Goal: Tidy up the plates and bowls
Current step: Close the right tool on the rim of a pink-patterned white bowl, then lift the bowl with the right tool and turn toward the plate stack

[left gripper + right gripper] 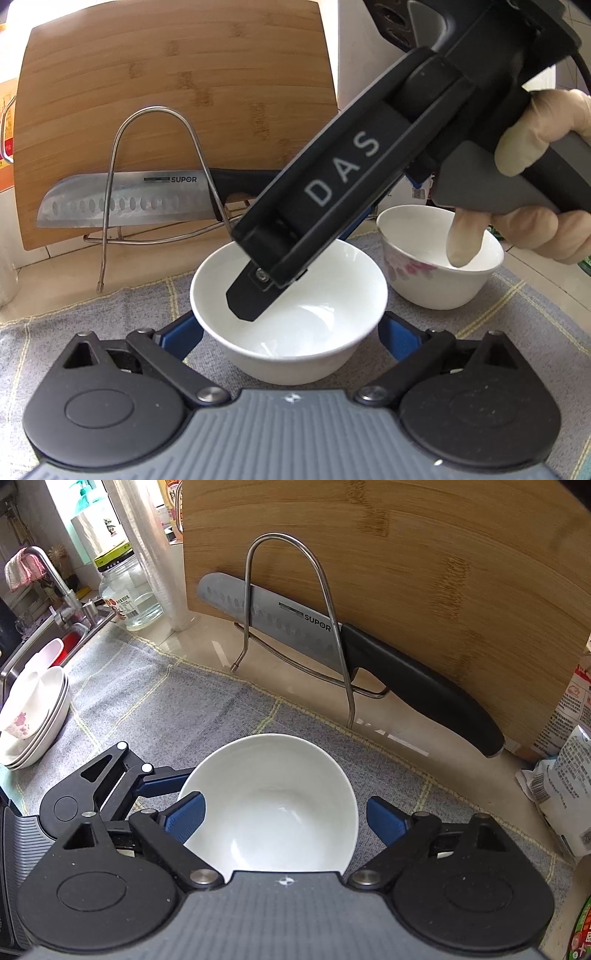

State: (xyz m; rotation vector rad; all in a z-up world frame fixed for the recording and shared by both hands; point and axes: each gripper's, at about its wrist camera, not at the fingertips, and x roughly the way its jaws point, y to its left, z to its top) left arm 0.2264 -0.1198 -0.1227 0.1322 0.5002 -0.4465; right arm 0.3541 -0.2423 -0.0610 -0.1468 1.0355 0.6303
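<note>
A plain white bowl [295, 354] [273, 812] stands on the grey checked cloth [92, 325]. My left gripper [291, 334] straddles it, its blue fingers [184, 338] lying against both sides of the bowl's wall. My right gripper [288, 819], held by a gloved hand [535, 122], slants down from the upper right and is open. One of its fingers [251, 295] reaches inside the bowl, and the other stands off the rim on the right. A flowered white bowl [439, 280] sits behind on the right. Stacked white plates [40, 723] lie far left.
A bamboo cutting board [406, 572] leans upright behind a wire rack [295, 602], with a black-handled knife [369, 657] across it. A sink and tap [48, 590], a glass jar [129, 594] and paper packages [569, 775] border the cloth.
</note>
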